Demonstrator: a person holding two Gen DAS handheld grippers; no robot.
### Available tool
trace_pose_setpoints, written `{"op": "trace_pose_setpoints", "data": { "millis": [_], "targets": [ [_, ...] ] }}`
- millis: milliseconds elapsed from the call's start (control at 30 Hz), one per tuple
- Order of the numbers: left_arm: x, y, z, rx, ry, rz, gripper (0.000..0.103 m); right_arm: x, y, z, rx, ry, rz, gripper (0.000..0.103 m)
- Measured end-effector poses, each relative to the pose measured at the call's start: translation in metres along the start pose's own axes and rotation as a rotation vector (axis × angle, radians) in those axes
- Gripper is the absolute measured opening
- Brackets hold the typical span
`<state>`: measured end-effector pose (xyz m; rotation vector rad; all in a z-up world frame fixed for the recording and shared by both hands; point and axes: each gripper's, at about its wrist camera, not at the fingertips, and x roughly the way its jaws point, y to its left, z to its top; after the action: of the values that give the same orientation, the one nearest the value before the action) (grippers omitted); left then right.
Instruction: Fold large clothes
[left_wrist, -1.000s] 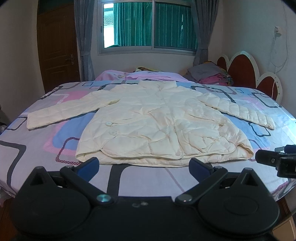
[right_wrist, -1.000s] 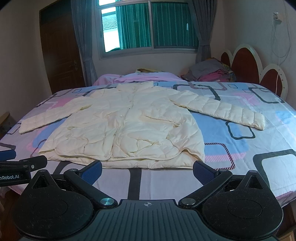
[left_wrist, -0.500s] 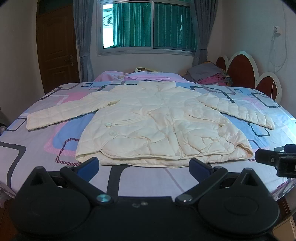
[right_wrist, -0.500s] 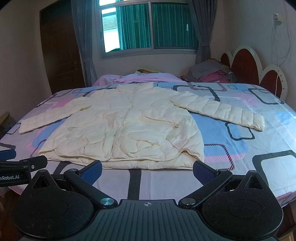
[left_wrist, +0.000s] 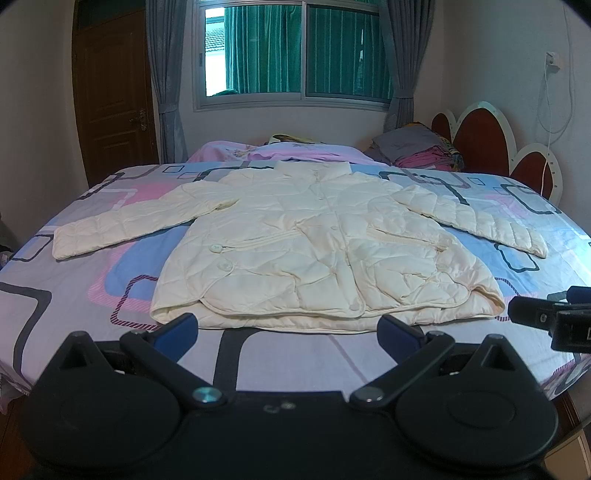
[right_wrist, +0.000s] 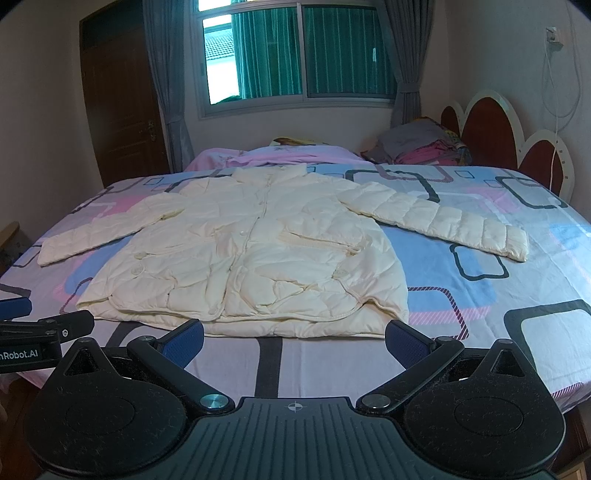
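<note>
Your cream quilted puffer jacket (left_wrist: 317, 251) lies flat on its back in the middle of the bed (left_wrist: 74, 295), front side up and buttoned, its collar toward the far edge by the window (left_wrist: 295, 55) and its hem along the near edge. Both sleeves are spread out sideways: one reaches toward the left edge of the bed, the other toward the right edge near the headboard (left_wrist: 487, 144). The bedsheet is patterned in pink, blue and grey with dark rounded squares.

Your left gripper (left_wrist: 288, 328) hangs just off the near edge of the bed, its blue-padded fingers wide apart and holding nothing, with the jacket hem just beyond the tips. Your right gripper (right_wrist: 293, 332) sits beside it at the same edge, jaws likewise spread and empty, pointed at the right half of the hem. Neither touches the jacket.

A pile of folded clothes (right_wrist: 424, 144) rests at the far right corner against the headboard, and a brown door (left_wrist: 114, 96) stands at the left.
</note>
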<state>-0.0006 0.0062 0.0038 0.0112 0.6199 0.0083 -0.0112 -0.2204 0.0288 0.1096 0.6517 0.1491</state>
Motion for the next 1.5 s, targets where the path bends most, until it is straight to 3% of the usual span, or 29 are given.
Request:
{"op": "trace_pose_setpoints", "data": {
  "millis": [1100, 1500],
  "targets": [
    [-0.001, 0.004, -0.004, -0.003, 0.005, 0.002, 0.103, 0.002, 0.006, -0.003, -0.012, 0.002, 0.004, 0.103],
    [0.021, 0.014, 0.004, 0.004, 0.013, 0.005, 0.103, 0.029, -0.005, 0.012, 0.040, 0.007, -0.022, 0.103]
  ]
}}
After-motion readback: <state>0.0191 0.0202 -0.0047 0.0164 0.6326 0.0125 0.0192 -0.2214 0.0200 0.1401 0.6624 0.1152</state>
